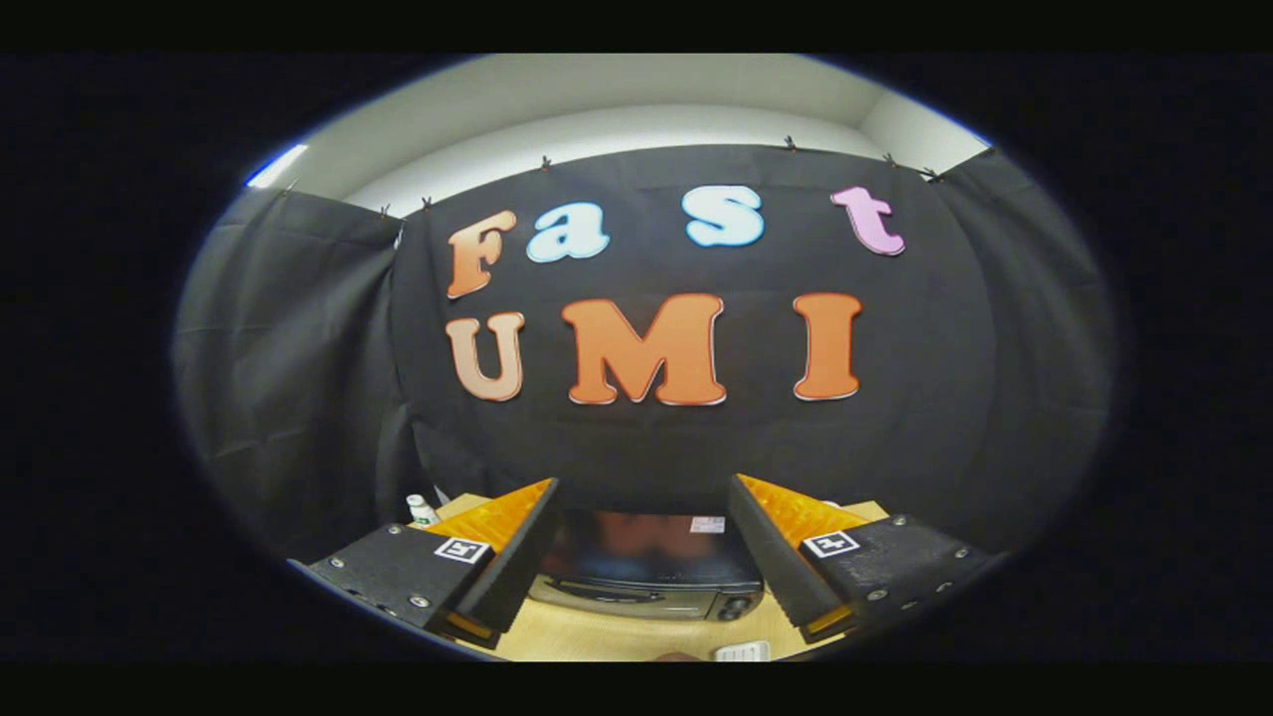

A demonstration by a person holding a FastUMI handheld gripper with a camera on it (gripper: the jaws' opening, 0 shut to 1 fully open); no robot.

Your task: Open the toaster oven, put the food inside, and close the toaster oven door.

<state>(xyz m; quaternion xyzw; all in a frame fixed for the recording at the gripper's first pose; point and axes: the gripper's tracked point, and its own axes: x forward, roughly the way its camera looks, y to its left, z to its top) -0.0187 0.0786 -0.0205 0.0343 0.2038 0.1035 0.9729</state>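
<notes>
The toaster oven (651,567) sits on a light wooden table (597,636), seen from above and in front, between and below my two fingers. Its dark glossy top faces me and a silver front strip with a knob (736,607) shows at its lower edge; the door looks closed. My gripper (644,497) is open, held high above the oven, with nothing between the fingers. A small white object (741,651) lies on the table in front of the oven, partly cut off; what it is I cannot tell.
A small white bottle with a green label (422,510) stands on the table beyond the left finger, near the booth's black cloth wall (298,398). The wall closes in behind and to both sides of the oven.
</notes>
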